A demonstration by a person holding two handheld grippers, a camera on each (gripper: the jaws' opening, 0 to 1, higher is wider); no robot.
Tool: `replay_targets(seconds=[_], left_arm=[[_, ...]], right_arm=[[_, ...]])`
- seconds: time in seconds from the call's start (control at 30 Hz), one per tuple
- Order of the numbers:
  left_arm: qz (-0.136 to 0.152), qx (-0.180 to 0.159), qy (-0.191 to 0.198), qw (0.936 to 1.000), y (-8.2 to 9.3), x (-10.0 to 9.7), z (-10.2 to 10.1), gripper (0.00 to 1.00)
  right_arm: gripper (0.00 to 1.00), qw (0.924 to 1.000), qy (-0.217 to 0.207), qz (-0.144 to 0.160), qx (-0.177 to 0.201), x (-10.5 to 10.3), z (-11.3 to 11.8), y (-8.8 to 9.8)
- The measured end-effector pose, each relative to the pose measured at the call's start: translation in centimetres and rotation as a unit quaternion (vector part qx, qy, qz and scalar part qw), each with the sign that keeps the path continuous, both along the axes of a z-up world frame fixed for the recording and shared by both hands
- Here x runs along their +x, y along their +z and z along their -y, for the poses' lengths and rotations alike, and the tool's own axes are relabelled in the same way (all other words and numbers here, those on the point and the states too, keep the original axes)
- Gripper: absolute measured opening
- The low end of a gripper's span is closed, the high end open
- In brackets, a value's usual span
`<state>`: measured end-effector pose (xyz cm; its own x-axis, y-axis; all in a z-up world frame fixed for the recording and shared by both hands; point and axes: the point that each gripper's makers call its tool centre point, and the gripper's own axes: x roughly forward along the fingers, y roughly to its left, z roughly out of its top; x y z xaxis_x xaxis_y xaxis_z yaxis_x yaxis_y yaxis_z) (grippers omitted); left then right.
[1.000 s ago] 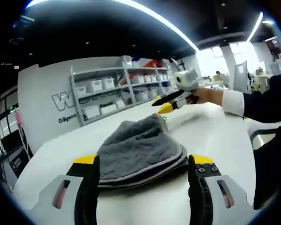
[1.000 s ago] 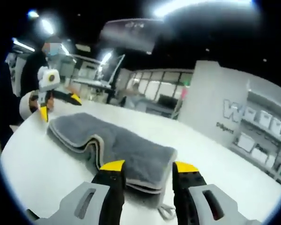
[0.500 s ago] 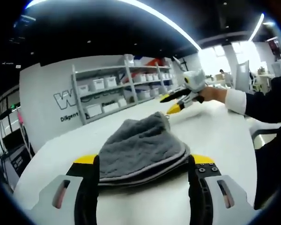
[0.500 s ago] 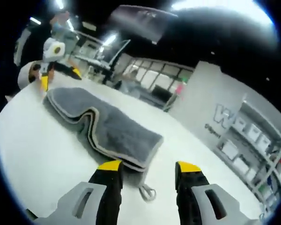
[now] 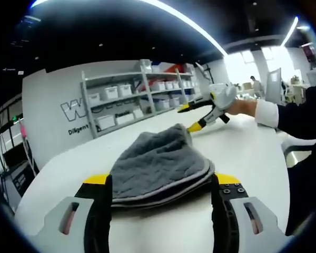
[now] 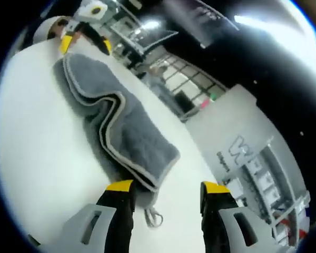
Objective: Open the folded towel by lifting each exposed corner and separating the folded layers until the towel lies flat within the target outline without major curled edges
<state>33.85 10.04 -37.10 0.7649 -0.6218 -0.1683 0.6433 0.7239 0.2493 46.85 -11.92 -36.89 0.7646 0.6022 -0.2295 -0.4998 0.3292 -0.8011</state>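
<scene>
Two grippers, one at each end of a folded grey towel (image 5: 158, 168) lying mid-surface on the white surface (image 5: 242, 153). Left gripper (image 5: 160, 184): jaws released, straddling the near stacked edge. Right gripper (image 6: 160, 190): jaws released just short of the corner bearing a hanging loop (image 6: 154, 217), probably to lift it. Shelves (image 5: 131, 103) of bins stand beyond the far edge; nothing obstructs.

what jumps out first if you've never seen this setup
A folded grey towel with a pale trim lies in stacked layers on a white table, one end between the left gripper's open yellow-tipped jaws. At its far end the right gripper hovers open, and its own view shows a small hanging loop at that corner.
</scene>
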Motion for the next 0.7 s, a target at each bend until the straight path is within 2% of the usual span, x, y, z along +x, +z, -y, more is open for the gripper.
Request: replay_targets(seconds=[0.07,0.27,0.33,0.47,0.57,0.7], left_arm=[[0.000,0.000,0.001,1.0000,0.0,0.1,-0.1,0.75],[-0.001,-0.001,0.002,1.0000,0.0,0.0,0.1,0.74],[-0.001,-0.002,0.004,1.0000,-0.1,0.1,0.1,0.74],[-0.005,-0.005,0.002,1.0000,-0.2,0.0,0.3,0.73],[-0.004,-0.006,0.002,1.0000,-0.2,0.0,0.3,0.73],[-0.005,-0.006,0.002,1.0000,-0.2,-0.1,0.4,0.73]], right_arm=[[0.46,0.9994,-0.001,0.013,-0.032,0.1,-0.1,-0.5],[0.41,0.9967,0.006,0.059,-0.055,-0.3,-1.3,0.1],[0.40,0.9944,0.012,0.075,-0.074,-0.4,-1.7,0.1],[0.35,0.9902,0.027,0.080,-0.111,-0.7,-2.5,-1.2],[0.26,0.9870,0.032,0.090,-0.129,-1.0,-3.1,-1.5],[0.07,0.9846,0.036,0.090,-0.145,-1.3,-3.6,-2.0]])
